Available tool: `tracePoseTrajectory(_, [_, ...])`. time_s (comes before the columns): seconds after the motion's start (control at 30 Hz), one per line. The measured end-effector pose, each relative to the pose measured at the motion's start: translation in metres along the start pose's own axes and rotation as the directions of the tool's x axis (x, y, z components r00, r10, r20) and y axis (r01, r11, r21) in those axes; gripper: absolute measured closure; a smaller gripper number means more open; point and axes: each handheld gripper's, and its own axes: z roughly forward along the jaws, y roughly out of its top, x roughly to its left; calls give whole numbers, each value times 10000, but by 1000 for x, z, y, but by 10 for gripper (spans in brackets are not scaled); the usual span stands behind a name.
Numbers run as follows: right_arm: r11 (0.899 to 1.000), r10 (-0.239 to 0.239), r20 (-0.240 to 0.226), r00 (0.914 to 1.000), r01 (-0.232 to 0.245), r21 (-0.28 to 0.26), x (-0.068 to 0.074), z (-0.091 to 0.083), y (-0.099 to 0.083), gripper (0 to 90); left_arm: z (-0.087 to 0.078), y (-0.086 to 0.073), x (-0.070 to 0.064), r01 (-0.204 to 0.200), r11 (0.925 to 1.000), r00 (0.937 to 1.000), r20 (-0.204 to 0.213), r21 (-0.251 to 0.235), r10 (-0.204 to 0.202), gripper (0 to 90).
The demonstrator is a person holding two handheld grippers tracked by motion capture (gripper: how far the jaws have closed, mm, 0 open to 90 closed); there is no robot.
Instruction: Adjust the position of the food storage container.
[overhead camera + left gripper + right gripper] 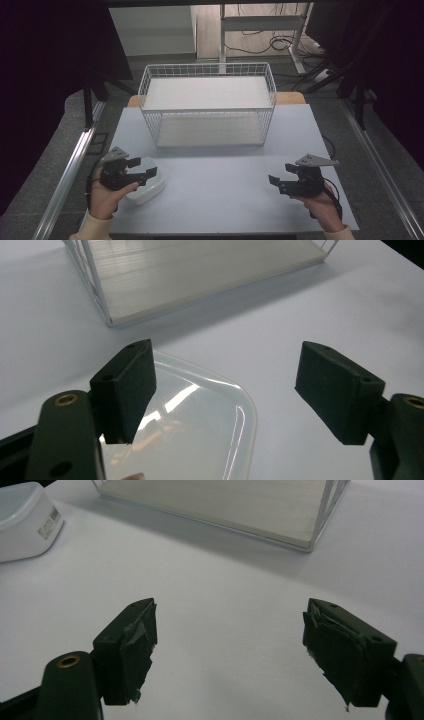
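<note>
My left gripper (pixel 145 170) hovers spread wide over the translucent container (pixel 150 187), just in front of the wire basket (pixel 207 105), probably lining up a grab. My right gripper (pixel 275 183), jaws apart and empty, waits farther right.

The container (pixel 25 520) bears a small label (print too small to read)

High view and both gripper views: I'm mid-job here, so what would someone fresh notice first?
The white wire two-tier rack at the far middle of the pale grey table stands out first, both shelves bare. Next comes the translucent white plastic container at the near left, with the left gripper poised open just above it. The right gripper hangs open over bare table at the near right.
</note>
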Motion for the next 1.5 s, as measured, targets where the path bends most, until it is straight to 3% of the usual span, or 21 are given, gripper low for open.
tracePoseTrajectory(0.23, [10000,21,-21,10000,-20,88,0,0,0,220,-2,0,2,20,10000,10000,-29,-37,-20,240])
tracePoseTrajectory(0.5, [9998,173,-50,9998,-173,14,-3,-2,1,221,-16,5,13,202,9995,9988,-450,-252,-214,249])
tracePoseTrajectory(0.7, [9997,175,82,9998,-177,196,-6,-2,-1,224,-26,2,32,402,9991,9919,-1209,94,-388,263])
tracePoseTrajectory(0.87, [9995,256,250,9994,-260,186,-7,-4,0,227,-27,0,46,593,9979,9895,-1335,252,-554,272])
tracePoseTrajectory(0.97, [9992,261,373,9990,-272,289,-9,-3,0,229,-27,1,58,930,9946,9864,-1403,463,-857,368])
tracePoseTrajectory(1.03, [9991,259,410,9988,-273,333,-8,-2,0,229,-26,1,60,919,9942,9854,-1487,556,-828,410])
tracePoseTrajectory(1.07, [9989,224,458,9987,-243,411,-8,-2,-1,229,-23,2,64,921,9929,9837,-1616,748,-791,482])
tracePoseTrajectory(1.17, [9986,189,497,9986,-212,479,-9,-1,-1,229,-20,2,69,1003,9899,9808,-1770,1006,-814,583])
tracePoseTrajectory(1.33, [9982,204,546,9983,-234,547,-11,-1,-2,229,-8,-1,81,1141,9764,9775,-1964,1834,-773,753])
tracePoseTrajectory(1.5, [9976,191,520,9985,-225,651,-11,1,-4,229,-2,-5,88,1237,9666,9770,-1980,2244,-791,860])
